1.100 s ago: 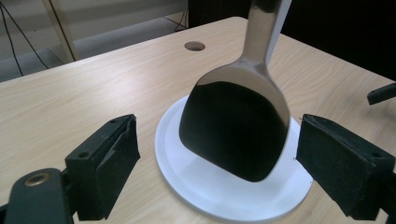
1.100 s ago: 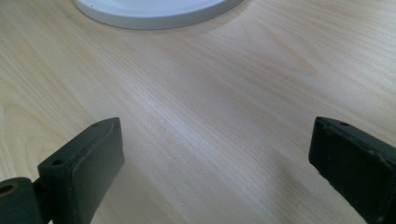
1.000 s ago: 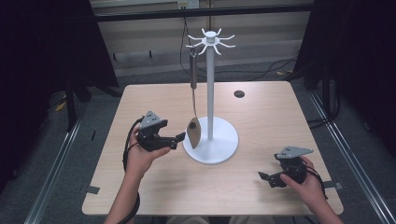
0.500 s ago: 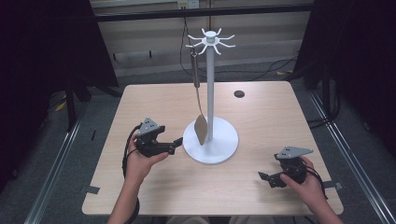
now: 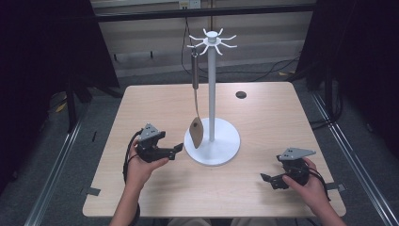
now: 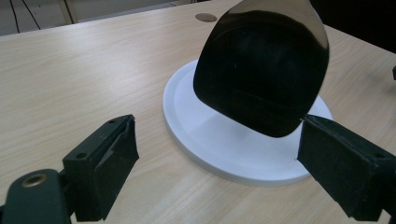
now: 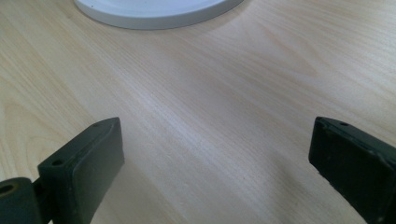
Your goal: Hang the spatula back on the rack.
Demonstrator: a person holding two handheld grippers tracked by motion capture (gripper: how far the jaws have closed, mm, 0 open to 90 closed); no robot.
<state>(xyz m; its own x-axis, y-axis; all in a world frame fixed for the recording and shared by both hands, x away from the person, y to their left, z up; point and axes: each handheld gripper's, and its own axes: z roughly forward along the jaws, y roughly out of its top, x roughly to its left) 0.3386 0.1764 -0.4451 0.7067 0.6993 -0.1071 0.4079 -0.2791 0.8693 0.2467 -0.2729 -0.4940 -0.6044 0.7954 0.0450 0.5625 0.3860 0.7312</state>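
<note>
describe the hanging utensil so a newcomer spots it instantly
Find the white stand with hook arms in the middle of the table. From one left-side hook hangs the spatula, its broad blade just above the round base. It is the stand's one hanging item.

Desk [image 5: 155, 108]: pale wood, fine grain lines. Stand [image 5: 212, 94]: all white, round base included. Spatula [image 5: 196, 132]: silver handle, blade tan from above, glossy black from my left gripper view. My fingers [image 6: 102, 163]: matte black. Small dark disc [image 5: 241, 94] on desk.
</note>
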